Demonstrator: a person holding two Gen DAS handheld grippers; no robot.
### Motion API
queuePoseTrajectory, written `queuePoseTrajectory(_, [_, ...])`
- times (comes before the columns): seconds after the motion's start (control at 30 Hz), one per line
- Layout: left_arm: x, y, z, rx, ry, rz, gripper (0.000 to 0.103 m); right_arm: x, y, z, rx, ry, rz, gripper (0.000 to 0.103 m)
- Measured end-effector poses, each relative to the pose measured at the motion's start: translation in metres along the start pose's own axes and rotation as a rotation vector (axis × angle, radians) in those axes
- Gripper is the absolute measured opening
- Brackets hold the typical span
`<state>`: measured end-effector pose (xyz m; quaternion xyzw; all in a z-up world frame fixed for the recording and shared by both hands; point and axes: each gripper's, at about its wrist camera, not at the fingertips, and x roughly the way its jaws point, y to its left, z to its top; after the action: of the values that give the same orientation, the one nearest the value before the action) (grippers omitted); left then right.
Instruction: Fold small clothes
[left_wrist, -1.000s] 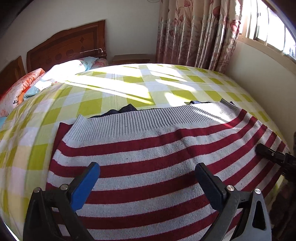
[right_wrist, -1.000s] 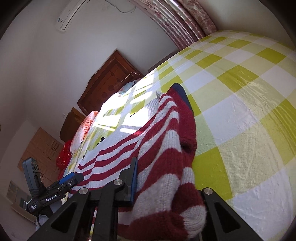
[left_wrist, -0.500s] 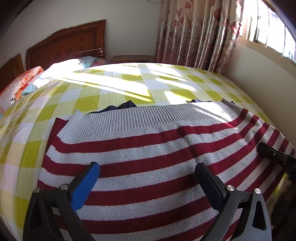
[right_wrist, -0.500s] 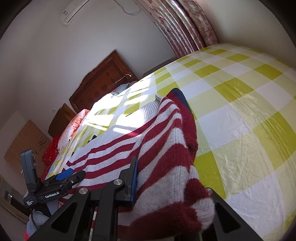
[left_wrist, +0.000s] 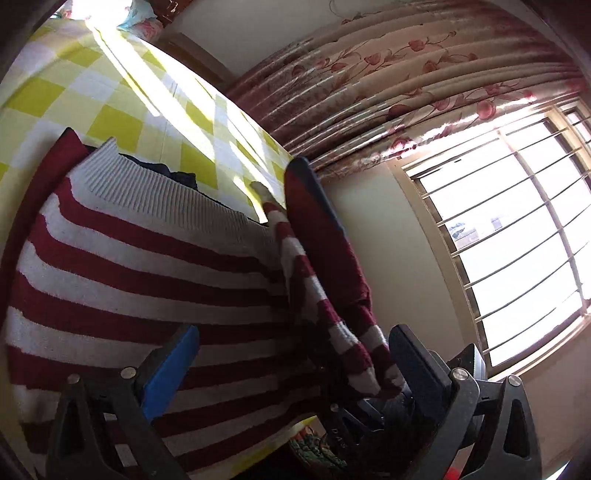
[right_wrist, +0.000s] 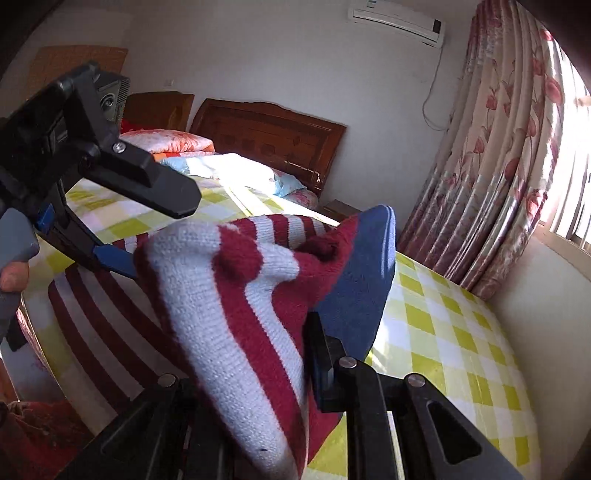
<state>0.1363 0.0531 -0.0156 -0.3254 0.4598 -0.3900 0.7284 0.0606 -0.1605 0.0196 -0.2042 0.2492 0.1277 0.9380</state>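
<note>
A red-and-white striped knit sweater (left_wrist: 147, 266) lies on the yellow checked bed (left_wrist: 110, 122). Its right side, with a dark blue inner face (right_wrist: 362, 280), is lifted and folded over toward the middle. My left gripper (left_wrist: 295, 369) is open, low over the sweater's near edge, with the lifted fold between its fingers. My right gripper (right_wrist: 258, 373) is shut on the lifted sweater fold (right_wrist: 236, 295), which drapes over and hides its fingertips. The left gripper also shows in the right wrist view (right_wrist: 122, 221).
A wooden headboard (right_wrist: 266, 136) and pillows (right_wrist: 207, 166) stand at the bed's far end. Floral curtains (right_wrist: 498, 147) and a barred window (left_wrist: 517, 240) line the right wall. An air conditioner (right_wrist: 399, 22) hangs high on the wall.
My right gripper has lifted the sweater's right side and carried it left over the body. My left gripper has rolled and swung toward the window, staying open.
</note>
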Motion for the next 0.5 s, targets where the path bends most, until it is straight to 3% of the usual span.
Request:
queuePoseTrajectory(0.1, [0.020, -0.005, 0.002, -0.014, 0.049, -0.035, 0.103, 0.014, 0.008, -0.010, -0.037, 0.033, 0.012, 0.016])
queuePoseTrajectory(0.33, [0.072, -0.032, 0.021, 0.020, 0.132, 0.031, 0.103, 0.008, 0.005, -0.012, -0.067, -0.012, -0.031, 0.016])
queuePoseTrajectory(0.47, [0.108, -0.045, 0.039, 0.114, 0.190, 0.199, 0.103, 0.002, 0.011, -0.018, -0.106, -0.030, -0.033, 0.017])
queuePoseTrajectory(0.5, [0.114, -0.047, 0.041, 0.141, 0.206, 0.245, 0.095, 0.001, 0.012, -0.019, -0.121, -0.027, -0.026, 0.019])
